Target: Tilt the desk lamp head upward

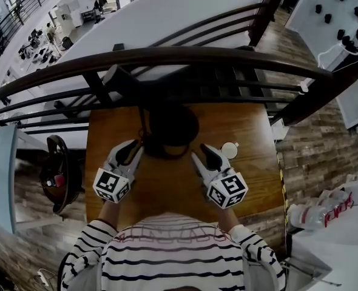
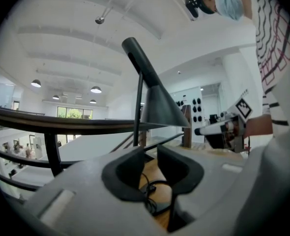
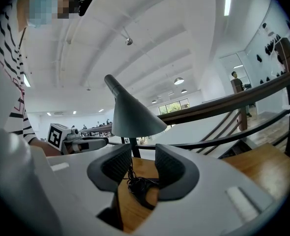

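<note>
A black desk lamp (image 1: 173, 126) is pictured at the far side of a wooden desk (image 1: 167, 190), just before a dark railing (image 1: 167, 56). Its cone-shaped head (image 3: 132, 113) is seen tilted on a thin stem. The left gripper (image 1: 132, 150) and the right gripper (image 1: 202, 155) are held low over the desk, one on either side of the lamp and near it. The left jaws are parted by a narrow gap and the right jaws are spread wider. Nothing is pinched by either pair; only the lamp's bunched cable (image 3: 140, 188) is seen on the wood beyond them. A small white round object (image 1: 229, 149) is seen just beside the right gripper.
</note>
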### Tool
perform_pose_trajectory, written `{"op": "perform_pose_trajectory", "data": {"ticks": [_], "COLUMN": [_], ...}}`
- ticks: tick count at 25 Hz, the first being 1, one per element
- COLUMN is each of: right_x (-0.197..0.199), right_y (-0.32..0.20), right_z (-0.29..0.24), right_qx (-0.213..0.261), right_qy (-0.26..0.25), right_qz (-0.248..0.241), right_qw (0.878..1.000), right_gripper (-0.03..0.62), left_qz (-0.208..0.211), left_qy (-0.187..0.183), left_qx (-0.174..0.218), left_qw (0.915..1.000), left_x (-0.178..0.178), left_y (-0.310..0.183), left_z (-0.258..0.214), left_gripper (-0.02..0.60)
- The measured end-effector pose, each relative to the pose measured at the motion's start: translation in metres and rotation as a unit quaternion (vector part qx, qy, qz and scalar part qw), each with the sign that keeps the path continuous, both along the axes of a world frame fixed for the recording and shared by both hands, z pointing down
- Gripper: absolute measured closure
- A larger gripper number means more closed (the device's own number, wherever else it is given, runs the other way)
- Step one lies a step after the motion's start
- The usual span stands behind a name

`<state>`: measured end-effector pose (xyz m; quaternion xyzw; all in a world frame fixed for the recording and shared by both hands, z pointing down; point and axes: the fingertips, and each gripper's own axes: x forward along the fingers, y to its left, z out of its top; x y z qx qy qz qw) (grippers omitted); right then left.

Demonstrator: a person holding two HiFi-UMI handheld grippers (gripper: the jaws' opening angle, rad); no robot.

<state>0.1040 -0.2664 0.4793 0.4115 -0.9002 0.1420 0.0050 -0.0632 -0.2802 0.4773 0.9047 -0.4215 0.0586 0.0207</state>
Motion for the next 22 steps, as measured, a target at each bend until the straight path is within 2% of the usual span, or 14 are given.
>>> {"op": "perform_pose_trajectory", "data": {"ticks": [7,16,20,22], "right_x": [0.003,0.000,-0.006,-0.013], "right_y": [-0.021,-0.043,-0.051,-0.053], "right_z": [0.009,0.019,0.017,0.017], "right_qx": [-0.001,-0.003,0.008,0.016], "right_qy": [-0.004,-0.014,-0.009,-0.007], "right_qz": [-0.011,-0.021,-0.036,-0.047], "right_qw": [1.000,1.000,0.999,0.999], "right_gripper": [0.445,0.445,0.445,0.445], "left_qz": [-0.011,-0.024,-0.013,-0.013], "left_qy": [-0.009,-0.027,-0.031,-0.032], "left_qx": [-0.015,-0.007,-0.007,-0.007], "left_qw": [0.9998,0.9993,0.9994,0.9994], "left_x": [0.011,0.019,0.028,0.029], "left_y": [-0.036,-0.072,-0.083,-0.088], "left_z": [0.017,0.023,0.025,0.027], "left_gripper": [0.463,0.417,0.419,0.452]}}
